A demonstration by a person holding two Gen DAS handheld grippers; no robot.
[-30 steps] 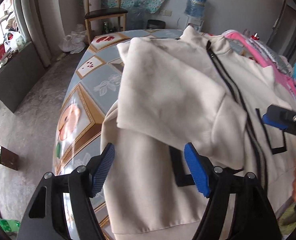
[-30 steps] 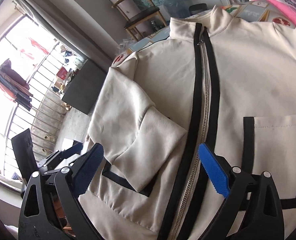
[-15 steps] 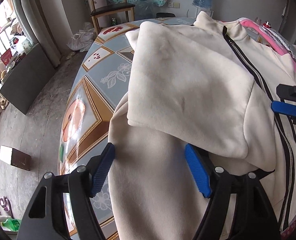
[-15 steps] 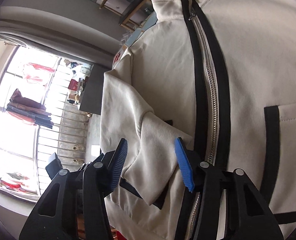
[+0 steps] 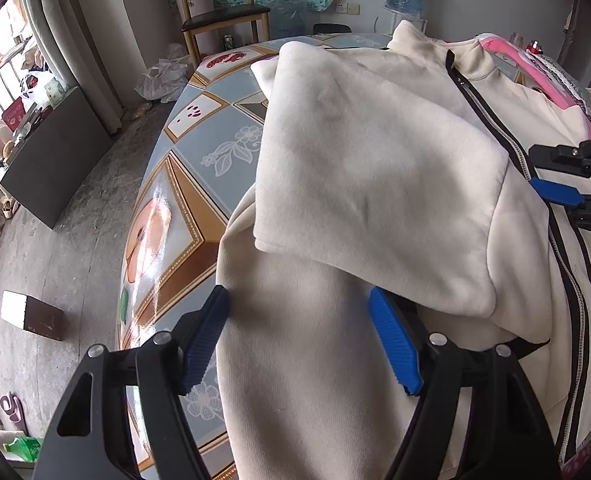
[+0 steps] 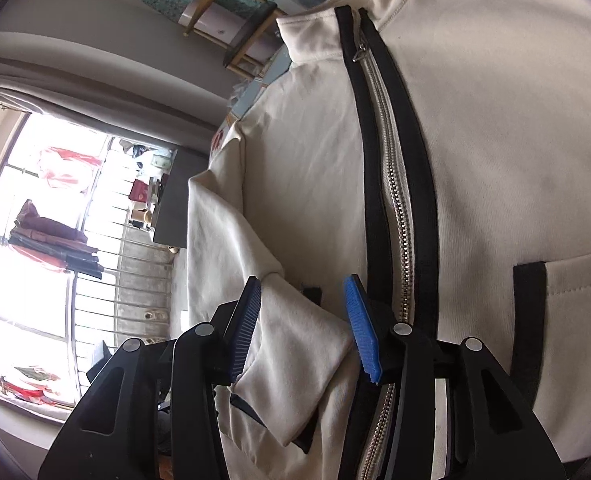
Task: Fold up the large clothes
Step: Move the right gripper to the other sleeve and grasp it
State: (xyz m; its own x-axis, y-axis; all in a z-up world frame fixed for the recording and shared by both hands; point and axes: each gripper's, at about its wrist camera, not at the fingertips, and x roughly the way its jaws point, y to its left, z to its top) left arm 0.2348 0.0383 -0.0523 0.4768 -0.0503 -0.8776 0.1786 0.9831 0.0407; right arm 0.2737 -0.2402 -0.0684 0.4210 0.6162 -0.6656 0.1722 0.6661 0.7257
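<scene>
Lying zipped and face-up on the tabletop (image 5: 199, 148), the cream jacket (image 6: 475, 160) has its folded sleeve cuff (image 6: 295, 352) between the half-narrowed right gripper (image 6: 305, 328), pads apparently not yet pressing, while the wide-open left gripper (image 5: 299, 340) straddles the side hem, likely for folding.

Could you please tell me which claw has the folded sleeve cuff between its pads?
The right claw: its pads flank the cream jacket's folded sleeve cuff.

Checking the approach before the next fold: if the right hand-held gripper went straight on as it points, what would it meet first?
Most likely the folded-over sleeve cuff of the cream jacket, lying between its pads; depth is unclear.
</scene>
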